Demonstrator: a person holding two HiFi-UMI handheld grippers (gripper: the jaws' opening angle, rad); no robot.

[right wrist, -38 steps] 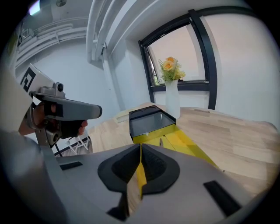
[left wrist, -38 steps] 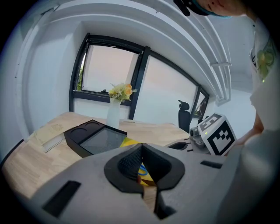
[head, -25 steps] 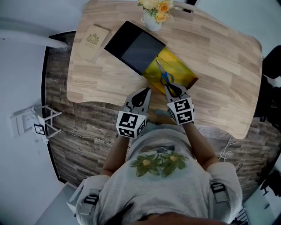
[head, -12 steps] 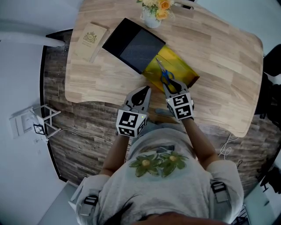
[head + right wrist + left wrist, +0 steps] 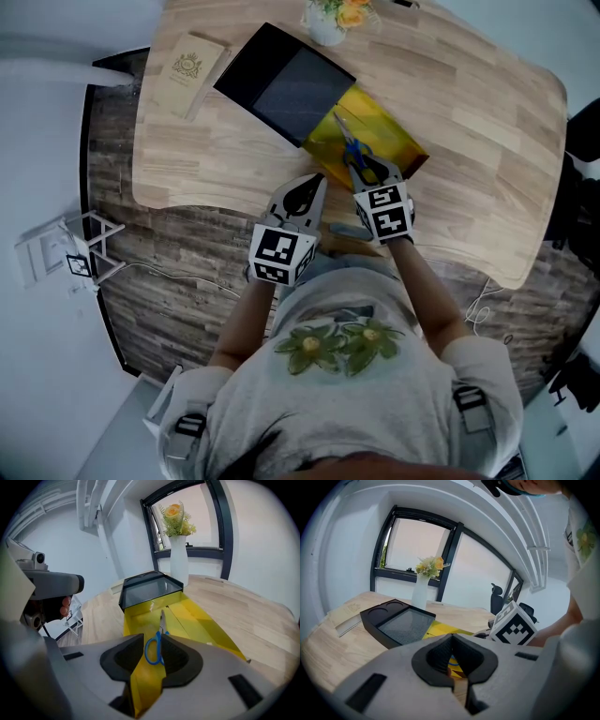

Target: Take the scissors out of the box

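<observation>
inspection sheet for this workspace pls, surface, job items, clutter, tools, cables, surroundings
surface: wooden table, light grain
job's things: scissors, blue-handled, lying inside the open yellow box
clutter: black tray at the box's far end; flower vase; beige booklet
grippers: left tool shut, empty; right tool open, jaws either side of the scissors' handle
cables: white cable on the floor
surroundings: plank floor; white rack
</observation>
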